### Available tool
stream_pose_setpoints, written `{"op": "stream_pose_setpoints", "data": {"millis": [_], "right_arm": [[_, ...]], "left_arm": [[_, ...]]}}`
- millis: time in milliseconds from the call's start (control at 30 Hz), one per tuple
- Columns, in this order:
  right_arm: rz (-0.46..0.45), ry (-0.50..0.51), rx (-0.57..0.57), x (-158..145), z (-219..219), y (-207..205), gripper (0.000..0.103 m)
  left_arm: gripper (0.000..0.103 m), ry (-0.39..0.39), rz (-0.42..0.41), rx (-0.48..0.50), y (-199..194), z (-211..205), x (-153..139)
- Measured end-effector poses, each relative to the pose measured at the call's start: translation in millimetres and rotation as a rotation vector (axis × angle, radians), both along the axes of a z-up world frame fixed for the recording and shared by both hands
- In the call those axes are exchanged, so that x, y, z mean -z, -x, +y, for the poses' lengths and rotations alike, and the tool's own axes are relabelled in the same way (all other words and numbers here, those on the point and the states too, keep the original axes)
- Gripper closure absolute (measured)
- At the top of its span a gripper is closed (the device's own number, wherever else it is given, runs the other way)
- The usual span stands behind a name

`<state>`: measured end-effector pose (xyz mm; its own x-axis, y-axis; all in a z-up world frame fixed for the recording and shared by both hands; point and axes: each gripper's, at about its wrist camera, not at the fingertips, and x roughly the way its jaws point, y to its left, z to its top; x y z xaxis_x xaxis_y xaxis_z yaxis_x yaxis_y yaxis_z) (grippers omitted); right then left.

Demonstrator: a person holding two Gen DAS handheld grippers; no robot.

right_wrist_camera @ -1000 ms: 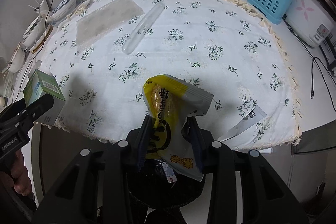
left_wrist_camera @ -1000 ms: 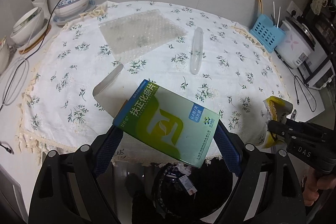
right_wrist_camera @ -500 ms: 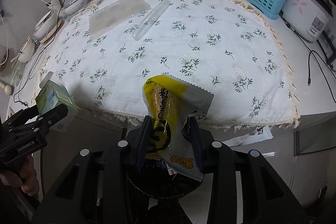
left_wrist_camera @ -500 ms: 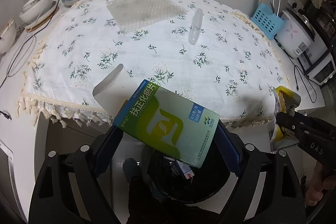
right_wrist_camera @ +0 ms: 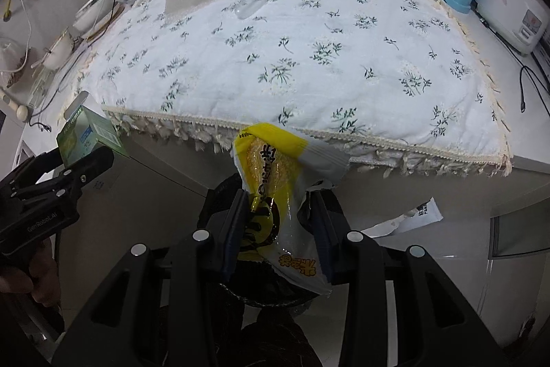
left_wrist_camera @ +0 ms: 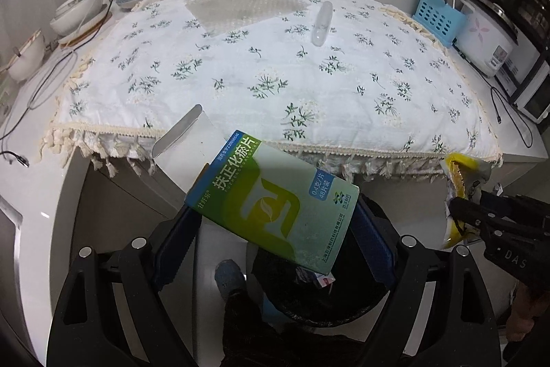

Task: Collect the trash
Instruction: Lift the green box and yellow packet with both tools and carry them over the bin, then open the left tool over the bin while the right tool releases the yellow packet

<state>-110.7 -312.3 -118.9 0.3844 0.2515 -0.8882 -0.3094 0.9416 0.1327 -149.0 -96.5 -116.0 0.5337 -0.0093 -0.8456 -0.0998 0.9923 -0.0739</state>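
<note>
Box (left_wrist_camera: 271, 205): left gripper (left_wrist_camera: 275, 229) is clamping it over bin (left_wrist_camera: 343, 308).
Wrapper (right_wrist_camera: 275, 191): right gripper (right_wrist_camera: 278, 226) is pinching it.
Tip: centring both before releasing.

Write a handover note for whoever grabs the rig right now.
Left tongs: shut on the green medicine box, above the black trash bin.
Right tongs: shut on the yellow snack wrapper, also over the bin.
Done: both items lifted off the table.
Left: drop both in the bin, then collect the bubble wrap sheet and clear plastic tube from the floral tablecloth.
</note>
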Motion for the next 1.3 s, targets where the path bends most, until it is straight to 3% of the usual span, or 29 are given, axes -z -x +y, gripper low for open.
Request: {"op": "stream_pose_setpoints", "data": {"millis": [367,700,1000,1300], "right_arm": [[0.1,0.019,-0.009,69,-5,11,0.068],[0.142,0.029,0.011,100,-14,8,0.068],[0.16,0.024,0.051,107,-33,9,0.068],[0.13,0.033,0.091,81,-67,14,0.068]], "left_arm": [[0.019,-0.001,0.072,-0.029,12,-15,58],[0.019,0.021,0.123,-0.043,13,-25,93],[0.019,0.015,0.14,0.013,5,-54,112],[0.019,0.012,0.157,0.088,2,-86,120]]}}
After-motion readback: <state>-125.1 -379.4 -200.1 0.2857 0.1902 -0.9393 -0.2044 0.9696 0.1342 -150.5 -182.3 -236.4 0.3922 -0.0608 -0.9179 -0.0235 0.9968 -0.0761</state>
